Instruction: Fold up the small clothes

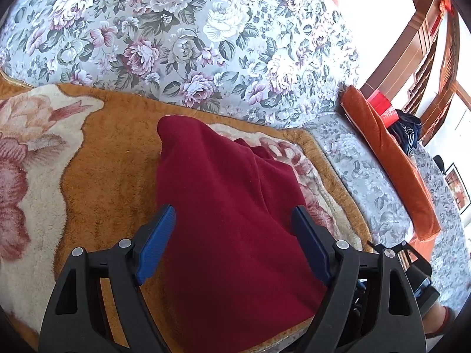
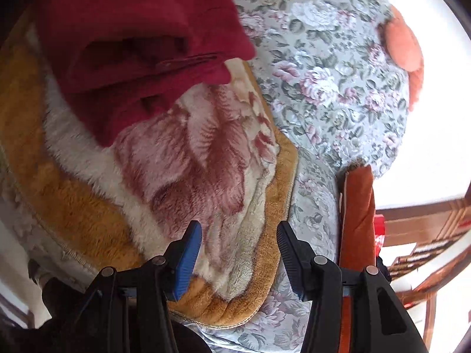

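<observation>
A dark red fleece garment (image 1: 229,191) lies folded in a heap on a plush orange and cream flowered blanket (image 1: 112,153). My left gripper (image 1: 233,210) hovers over its near part, blue pads wide apart on either side of the cloth and not pressing it, so it is open. In the right wrist view the same garment (image 2: 132,44) sits at the upper left, with its layered edges showing. My right gripper (image 2: 239,226) is open over the blanket (image 2: 191,161), well short of the garment, with nothing between its fingers.
The blanket covers a grey floral sofa (image 1: 176,29) (image 2: 323,88). An orange cushion (image 1: 391,161) (image 2: 357,214) stands on edge at the right, with dark striped clothes (image 1: 407,132) behind it. A peach cushion (image 2: 403,44) lies further back. Wooden furniture (image 2: 426,214) stands beyond the sofa.
</observation>
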A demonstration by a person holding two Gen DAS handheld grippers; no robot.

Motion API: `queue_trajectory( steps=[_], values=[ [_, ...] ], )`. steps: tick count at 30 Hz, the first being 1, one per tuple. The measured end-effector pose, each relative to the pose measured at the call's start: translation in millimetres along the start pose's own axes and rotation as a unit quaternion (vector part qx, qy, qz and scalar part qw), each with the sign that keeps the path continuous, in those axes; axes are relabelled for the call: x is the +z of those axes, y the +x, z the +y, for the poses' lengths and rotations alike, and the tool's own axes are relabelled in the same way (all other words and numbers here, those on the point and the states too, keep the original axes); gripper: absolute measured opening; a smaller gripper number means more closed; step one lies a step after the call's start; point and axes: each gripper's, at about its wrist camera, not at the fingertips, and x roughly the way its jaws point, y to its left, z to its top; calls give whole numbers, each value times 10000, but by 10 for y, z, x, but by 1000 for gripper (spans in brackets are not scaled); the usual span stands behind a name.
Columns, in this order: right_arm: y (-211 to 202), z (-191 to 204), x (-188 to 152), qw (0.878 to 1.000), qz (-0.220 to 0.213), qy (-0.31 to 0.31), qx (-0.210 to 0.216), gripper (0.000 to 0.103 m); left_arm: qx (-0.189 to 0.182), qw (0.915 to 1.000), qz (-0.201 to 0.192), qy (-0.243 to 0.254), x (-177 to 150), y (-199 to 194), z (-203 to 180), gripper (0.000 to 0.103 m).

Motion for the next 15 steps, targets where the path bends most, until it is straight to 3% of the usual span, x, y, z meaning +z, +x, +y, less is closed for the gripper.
queue_trajectory(
  steps=[5, 15],
  values=[
    [-48, 310, 28, 9951, 26, -935, 326, 50, -41, 9995, -10, 322, -36, 0, -157, 81],
    [-75, 485, 39, 9892, 261, -1369, 459, 50, -85, 9992, 50, 375, -51, 38, -208, 81]
  ],
)
